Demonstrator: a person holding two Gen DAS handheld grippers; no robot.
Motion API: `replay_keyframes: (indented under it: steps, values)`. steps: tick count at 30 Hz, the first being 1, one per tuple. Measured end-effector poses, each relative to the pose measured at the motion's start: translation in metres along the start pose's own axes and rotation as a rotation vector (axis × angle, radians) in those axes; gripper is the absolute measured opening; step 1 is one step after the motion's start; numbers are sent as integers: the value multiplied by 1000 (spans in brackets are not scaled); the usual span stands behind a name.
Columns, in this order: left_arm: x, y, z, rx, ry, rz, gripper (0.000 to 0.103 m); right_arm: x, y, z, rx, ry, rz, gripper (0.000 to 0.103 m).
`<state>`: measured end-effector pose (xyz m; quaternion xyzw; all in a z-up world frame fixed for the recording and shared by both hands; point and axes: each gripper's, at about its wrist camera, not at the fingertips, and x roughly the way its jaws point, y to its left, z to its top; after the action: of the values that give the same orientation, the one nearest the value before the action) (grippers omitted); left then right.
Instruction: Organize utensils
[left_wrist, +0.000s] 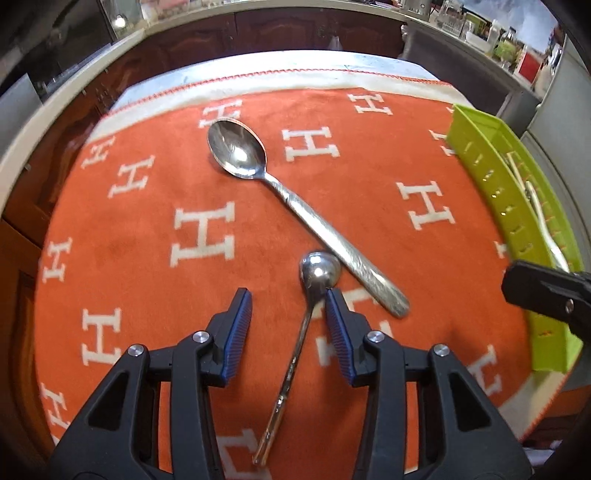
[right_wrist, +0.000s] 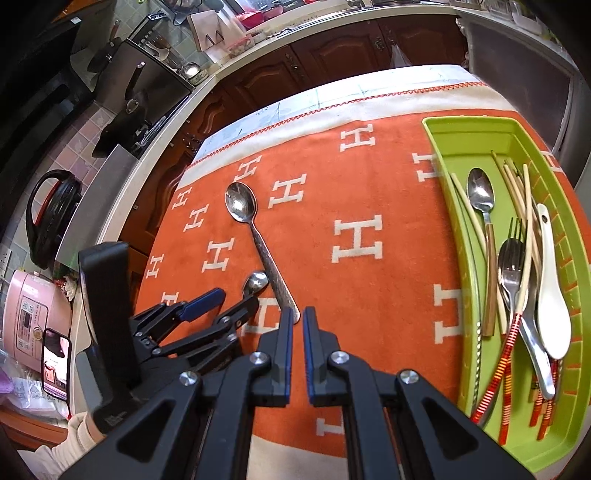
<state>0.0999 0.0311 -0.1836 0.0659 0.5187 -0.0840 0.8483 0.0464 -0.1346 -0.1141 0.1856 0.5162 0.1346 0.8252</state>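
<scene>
Left gripper (left_wrist: 289, 301) fingers wide, straddling small spoon (left_wrist: 320, 271), right gripper (right_wrist: 297, 321) nearly closed, empty

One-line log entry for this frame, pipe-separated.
left gripper open, straddling small spoon | right gripper nearly shut, empty | large spoon on cloth | green tray holds sorted utensils

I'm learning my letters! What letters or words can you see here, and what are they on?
"H": white letters repeated all over the orange woven cloth on the table.
Panel on the pink rice cooker: too small to read.
Mark inside the lime green plastic utensil tray: too blurred to read.
</scene>
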Motion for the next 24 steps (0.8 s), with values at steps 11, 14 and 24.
replay_keyframes:
  steps: [11,14,24]
  values:
    - [7,4,13,-37,3,-48,2,7,-9,0,14,-1,25,5]
    - [4,23,11,-129,12,-113,2,6,-11,0,15,-7,27,5]
    - [-15,70,7,-287,-33,-232,2,27,4,18,-48,24,29,5]
